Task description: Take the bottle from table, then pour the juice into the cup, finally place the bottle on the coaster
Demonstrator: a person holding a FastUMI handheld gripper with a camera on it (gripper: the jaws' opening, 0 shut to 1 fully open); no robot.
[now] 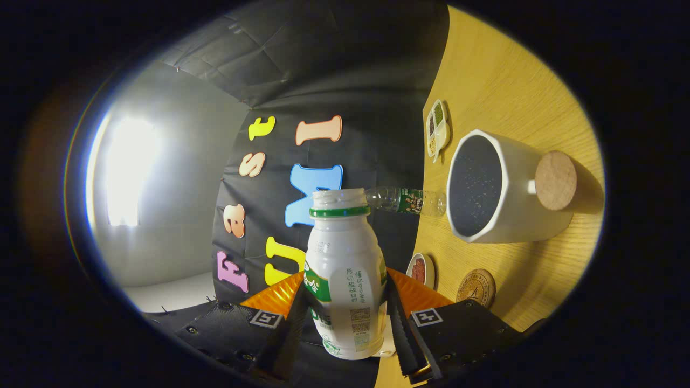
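My gripper (pixel 347 323) is shut on a white juice bottle (pixel 345 280) with a green neck ring and an open mouth; both fingers press on its lower body. The view is rolled, so the wooden table (pixel 501 81) stands on edge beside the bottle, which lies about level with the tabletop. Beyond the bottle's mouth stands a white cup (pixel 506 188) with a dark inside and a round wooden knob on its side. No stream shows at the mouth. A round brown coaster (pixel 475 287) lies on the table close to the fingers, short of the cup.
A small clear plastic bottle (pixel 407 200) stands between the juice bottle's mouth and the cup. A small dish (pixel 420 269) with dark red filling sits by the coaster. A divided dish (pixel 436 129) sits beyond the cup. The booth's black cloth wall hangs behind.
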